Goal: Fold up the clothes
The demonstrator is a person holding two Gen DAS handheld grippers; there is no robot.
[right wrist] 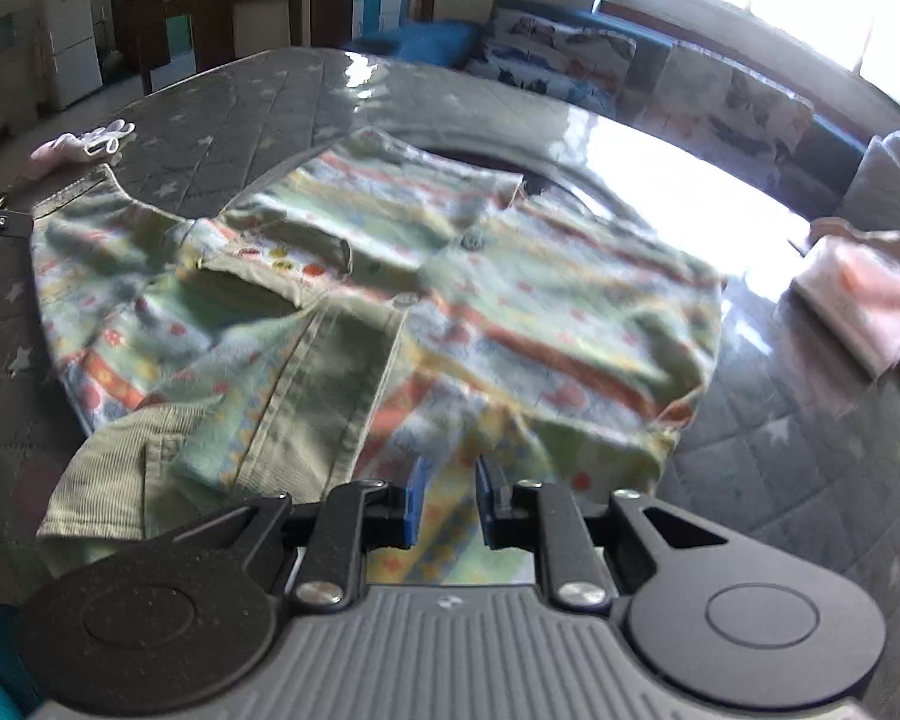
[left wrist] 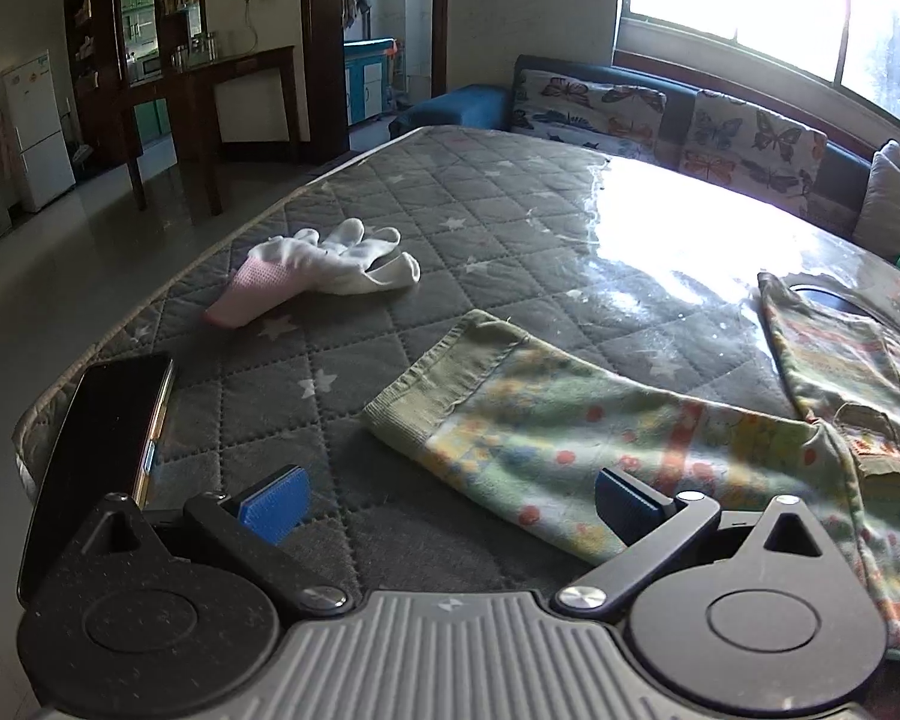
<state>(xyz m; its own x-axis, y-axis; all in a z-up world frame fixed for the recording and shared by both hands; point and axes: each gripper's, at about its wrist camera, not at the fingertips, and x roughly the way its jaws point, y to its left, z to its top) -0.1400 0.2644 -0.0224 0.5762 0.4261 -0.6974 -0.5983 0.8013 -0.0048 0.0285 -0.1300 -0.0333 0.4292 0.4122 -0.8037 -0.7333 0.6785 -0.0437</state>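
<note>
A green patterned child's cardigan [right wrist: 390, 300] lies spread on the grey quilted mattress [left wrist: 450, 210]. Its sleeve [left wrist: 570, 420] reaches toward my left gripper [left wrist: 444, 495], which is open and empty, low over the mattress, with its right pad [left wrist: 621, 504] over the sleeve's near edge. My right gripper [right wrist: 447, 498] is narrowly open at the cardigan's bottom hem, with cloth showing in the gap between its blue pads [right wrist: 417, 504]; whether it pinches the cloth I cannot tell. The right view is blurred.
A pile of white and pink socks [left wrist: 318, 270] lies at the mattress's left. A black phone [left wrist: 96, 450] lies at the near left corner. A folded pink garment [right wrist: 858, 294] lies at the right. A butterfly-print sofa [left wrist: 660, 114] stands beyond the mattress.
</note>
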